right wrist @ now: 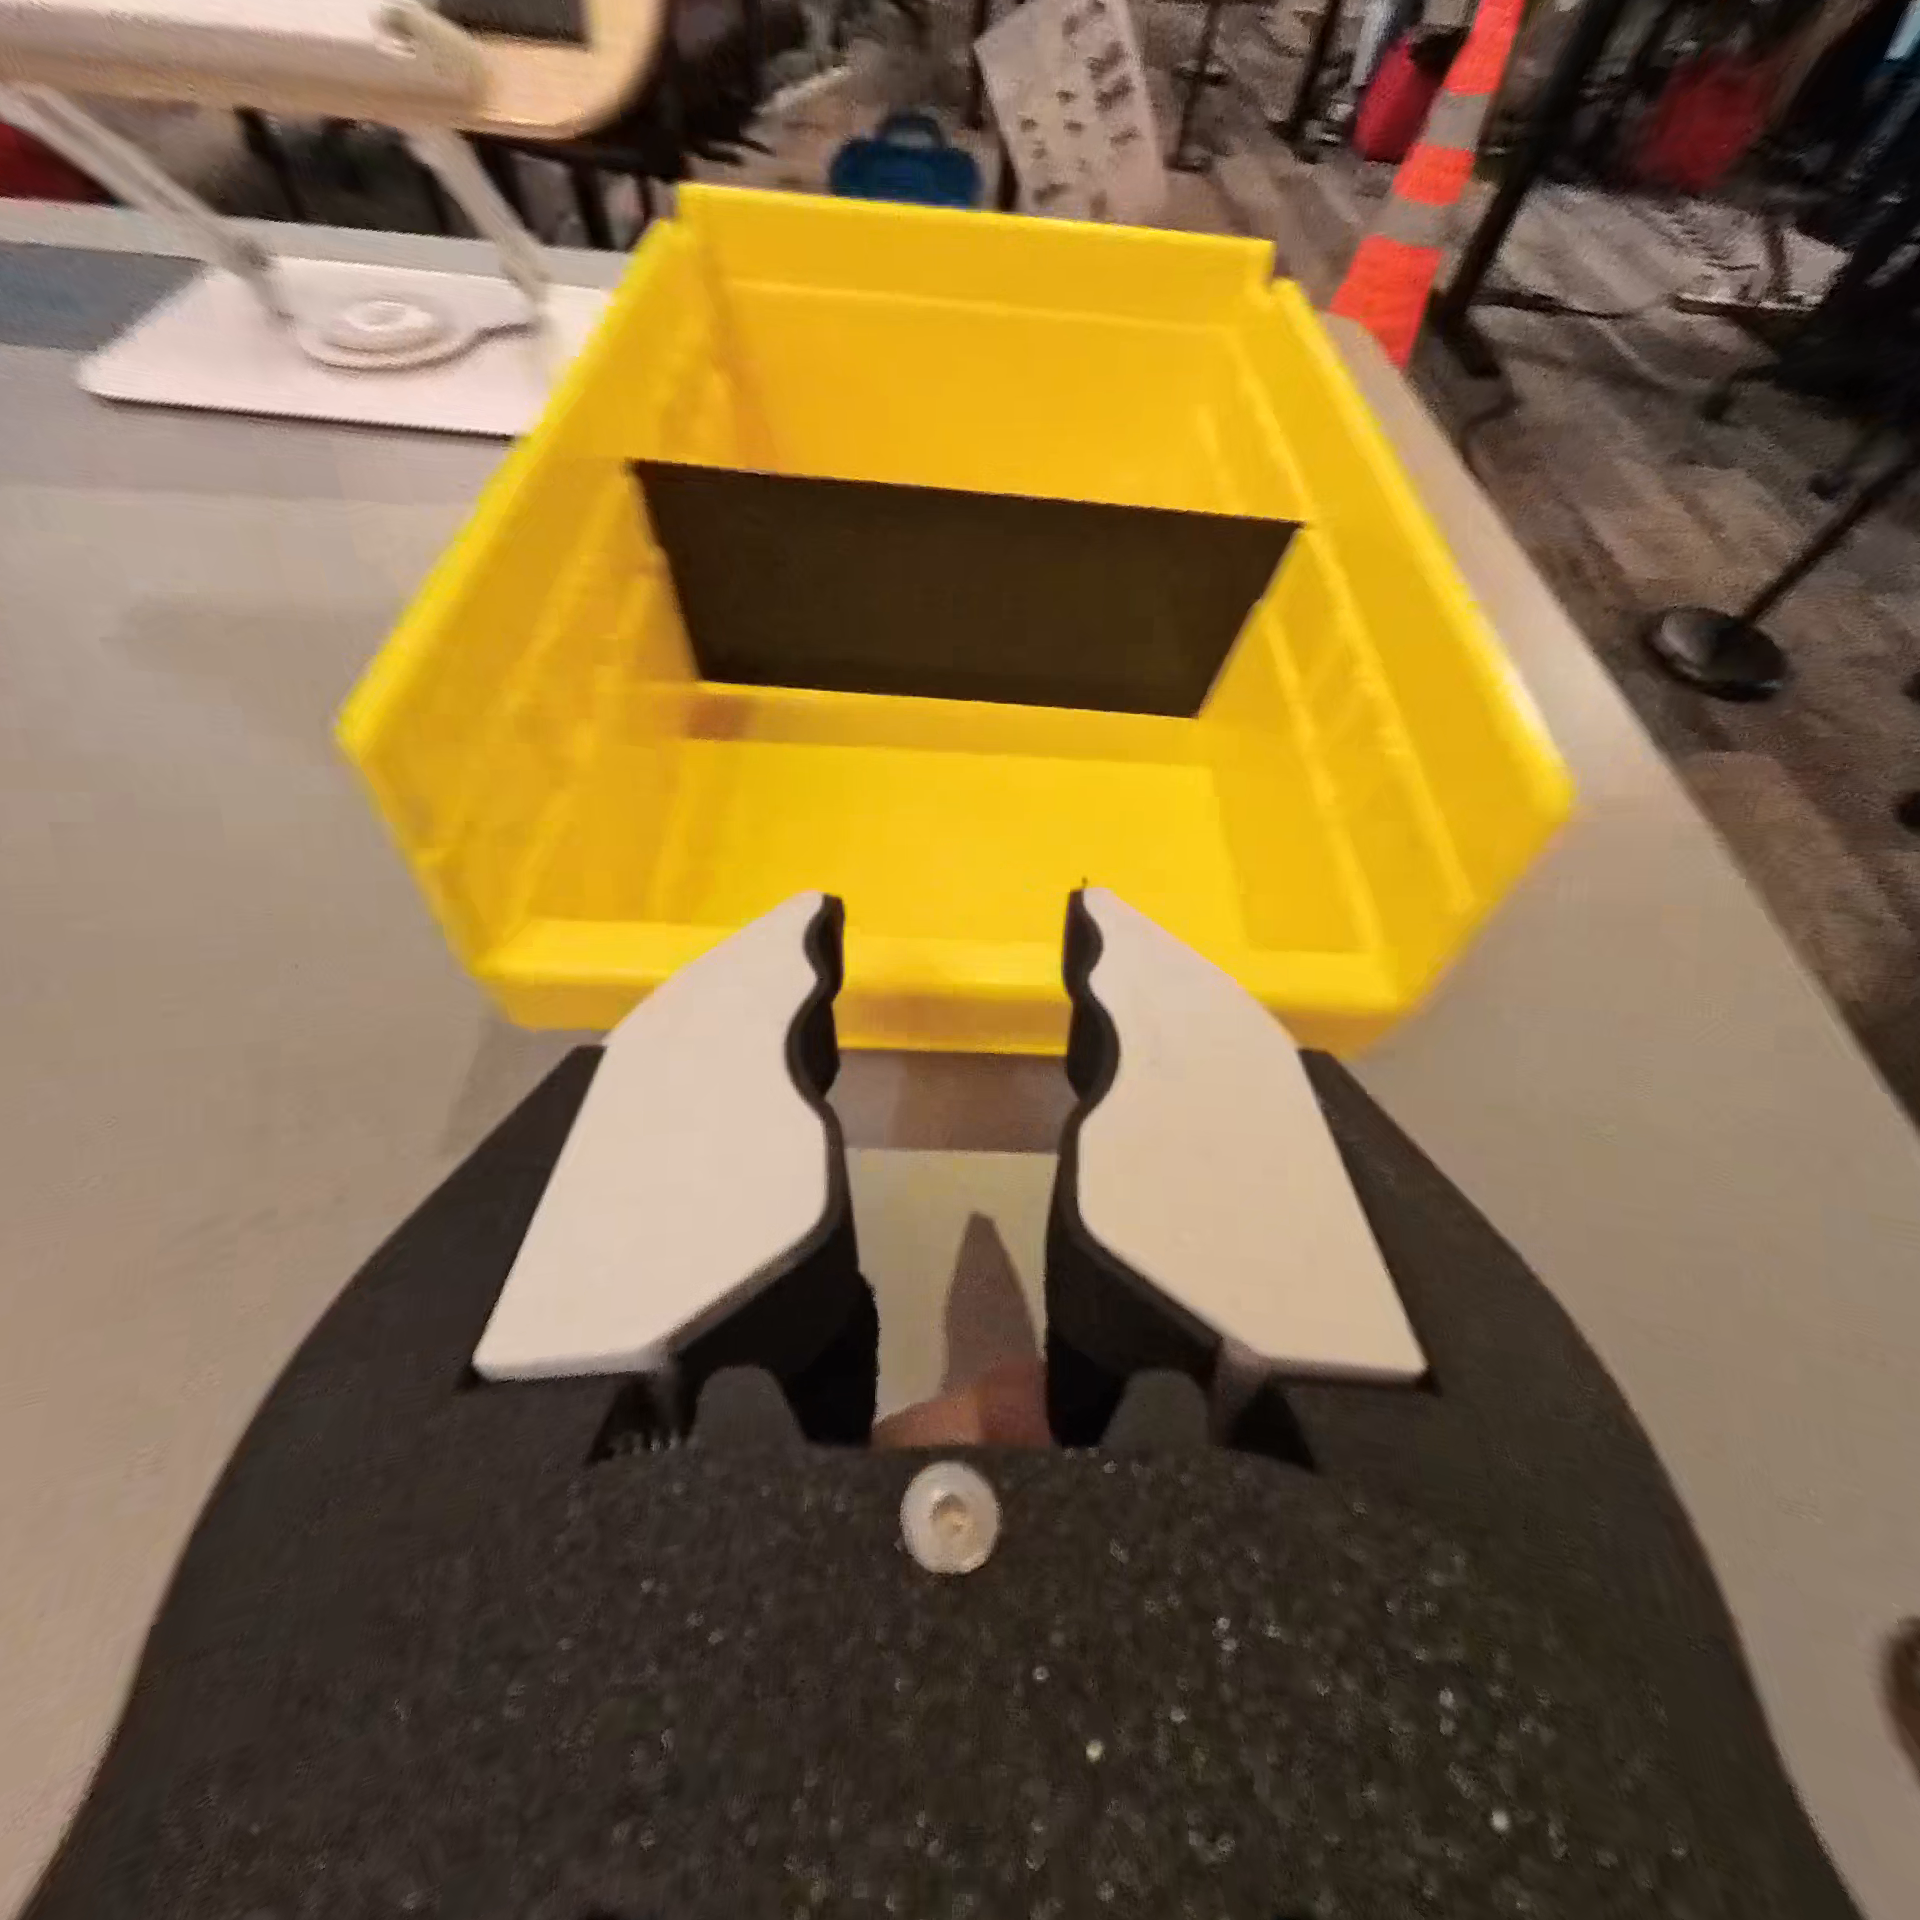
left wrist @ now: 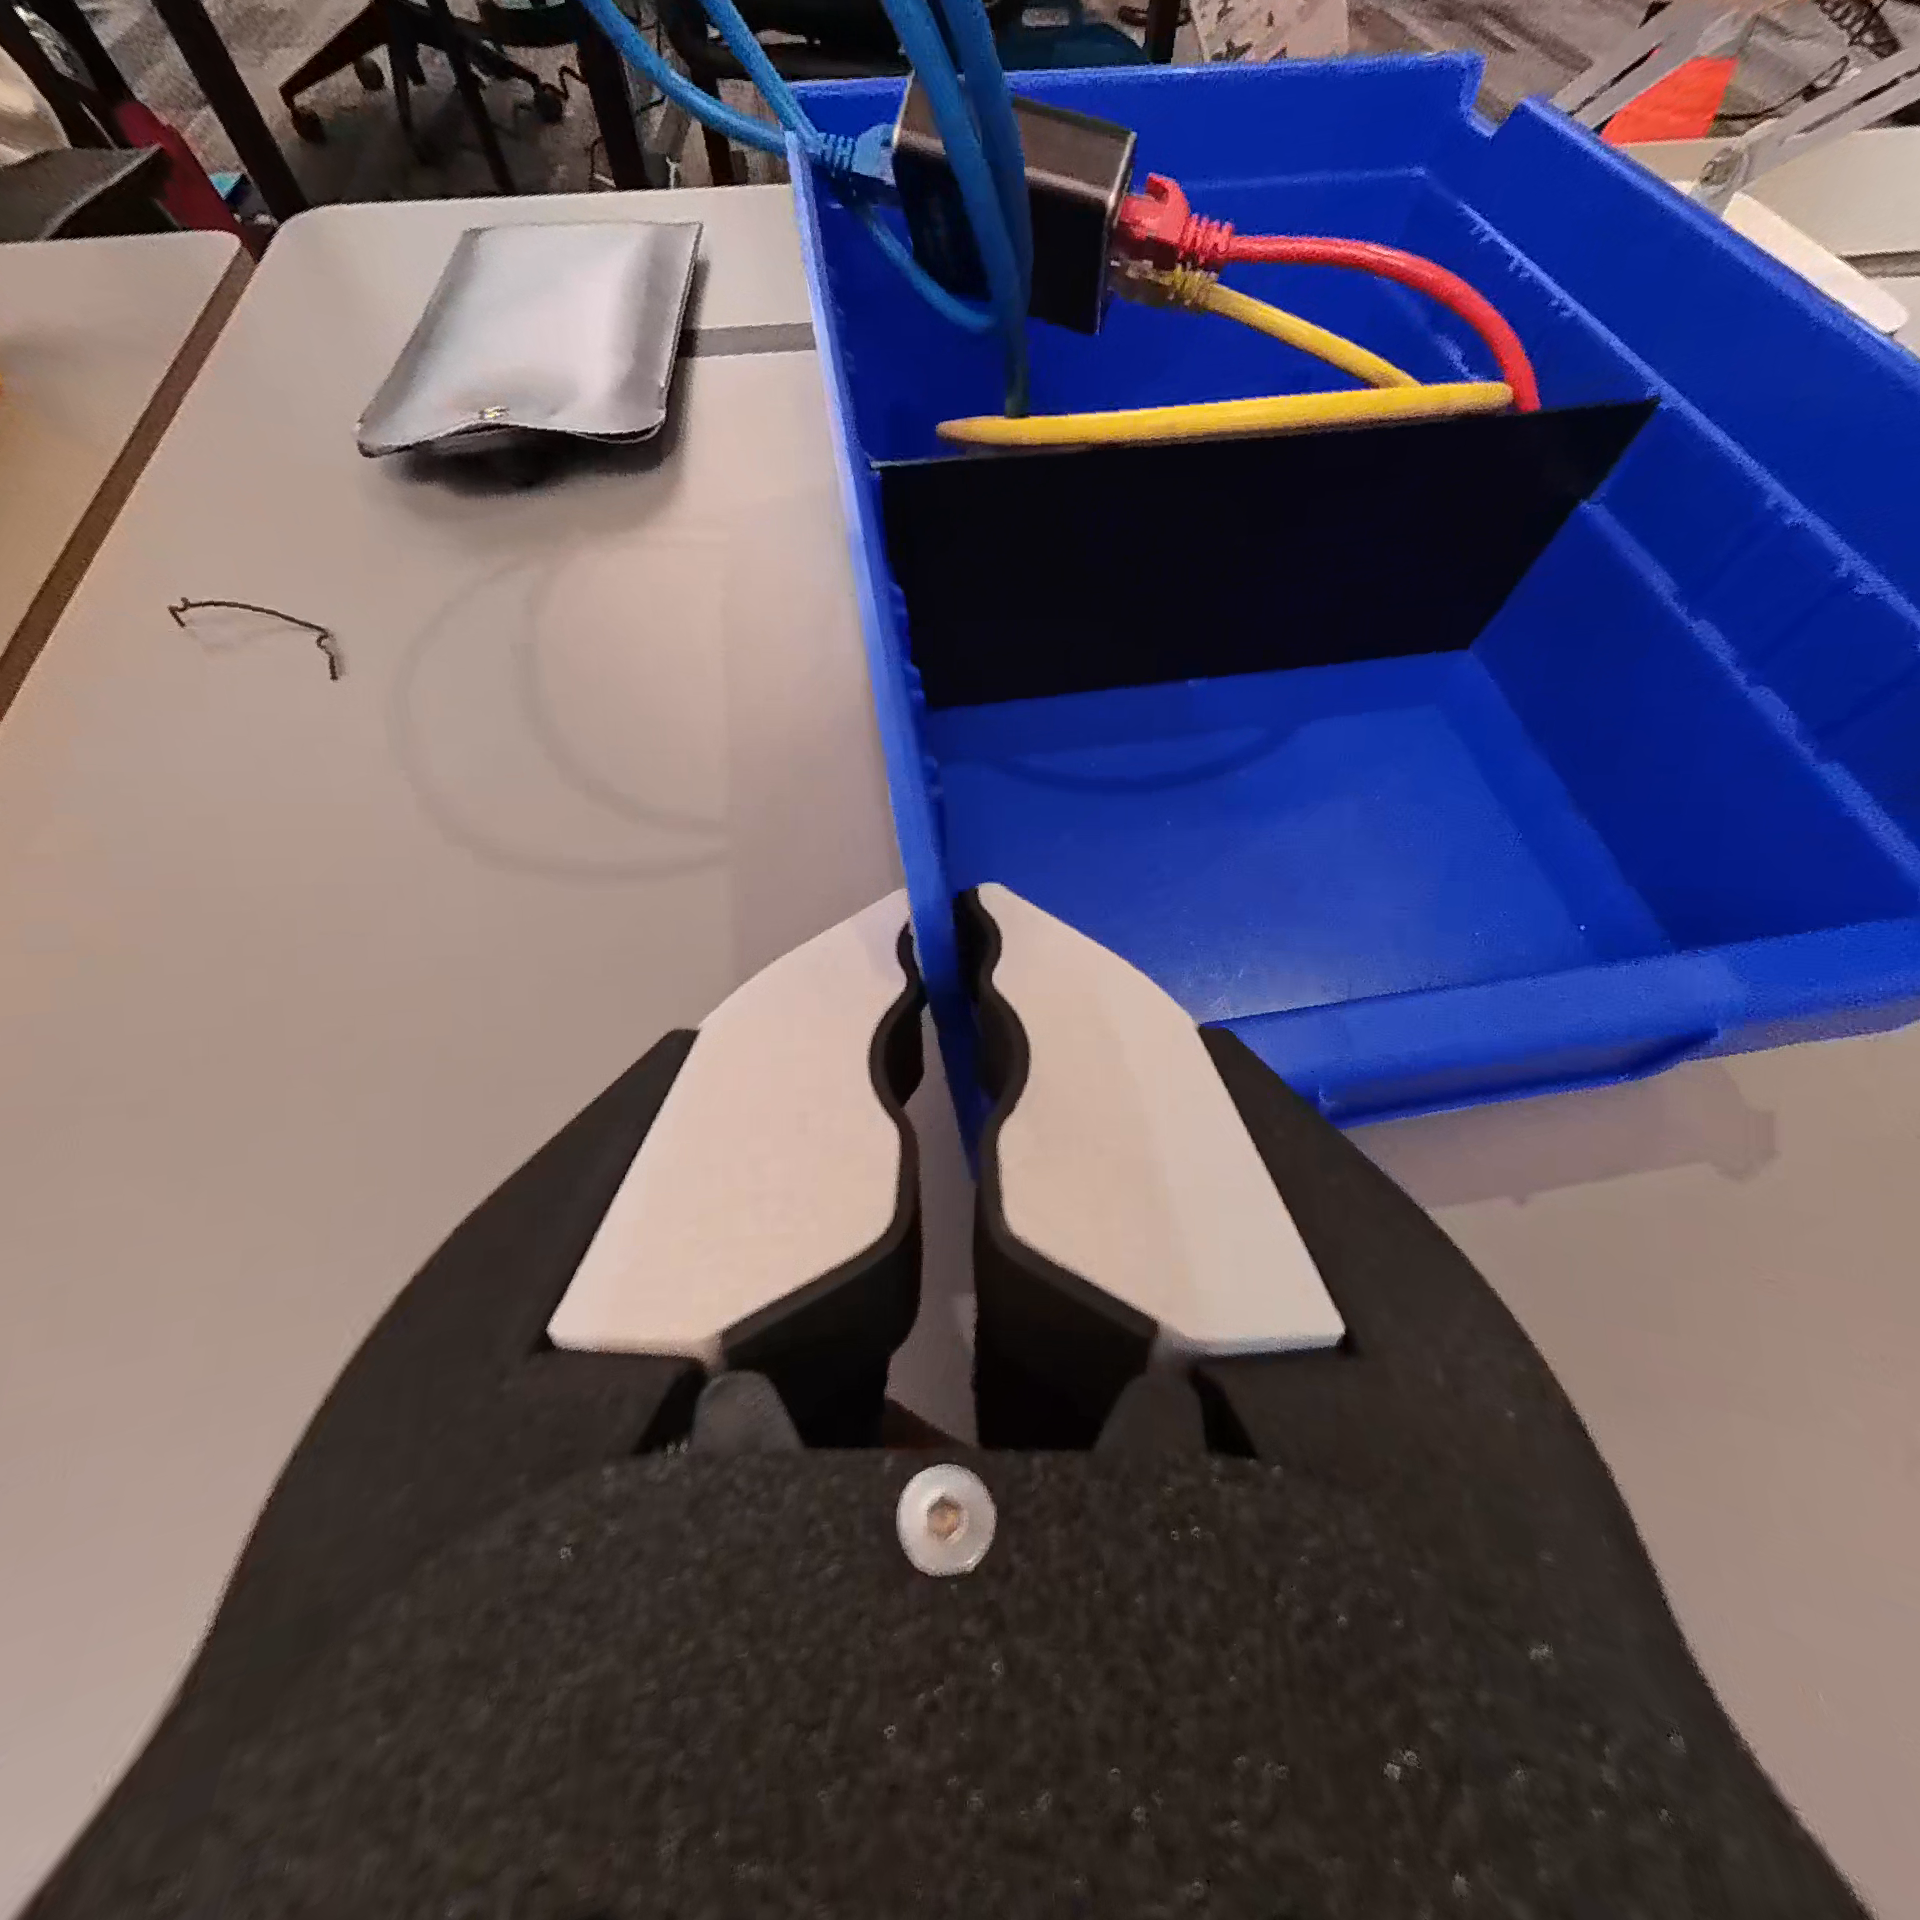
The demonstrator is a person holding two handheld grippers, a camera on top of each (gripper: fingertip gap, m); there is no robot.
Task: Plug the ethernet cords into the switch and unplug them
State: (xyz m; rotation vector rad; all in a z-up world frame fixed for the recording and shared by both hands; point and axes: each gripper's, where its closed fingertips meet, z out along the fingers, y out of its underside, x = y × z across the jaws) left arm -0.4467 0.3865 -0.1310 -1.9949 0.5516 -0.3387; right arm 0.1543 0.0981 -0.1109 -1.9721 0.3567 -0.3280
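Left wrist view: the left gripper [left wrist: 943, 914] has its fingers [left wrist: 790, 1122] clamped on the near left wall of a blue bin [left wrist: 1351, 831], the thin wall pinched between them. The bin rests on a pale grey surface [left wrist: 312, 935] and is split by a black divider [left wrist: 1195, 551]. Its near compartment holds nothing; over the far compartment the switch [left wrist: 1023, 203], a dark box, sits tilted and raised. A red cord [left wrist: 1382, 270] and a yellow cord [left wrist: 1247, 416] are plugged into its right end and curve down behind the divider. 2 or more blue cords [left wrist: 966, 156] cross its top and run out of the frame. A silvery pouch [left wrist: 540, 332] and a bent bit of thin wire [left wrist: 260, 629] lie on the surface left of the bin.

Right wrist view: the right gripper [right wrist: 954, 914] hovers with its fingers [right wrist: 675, 1143] apart and holding nothing, just short of the front lip of a yellow bin [right wrist: 935, 977]. That bin has its own black divider [right wrist: 956, 592], and both compartments look bare. A white stand [right wrist: 343, 343] sits behind it to the left, and an orange cone [right wrist: 1423, 208] stands on the floor beyond.
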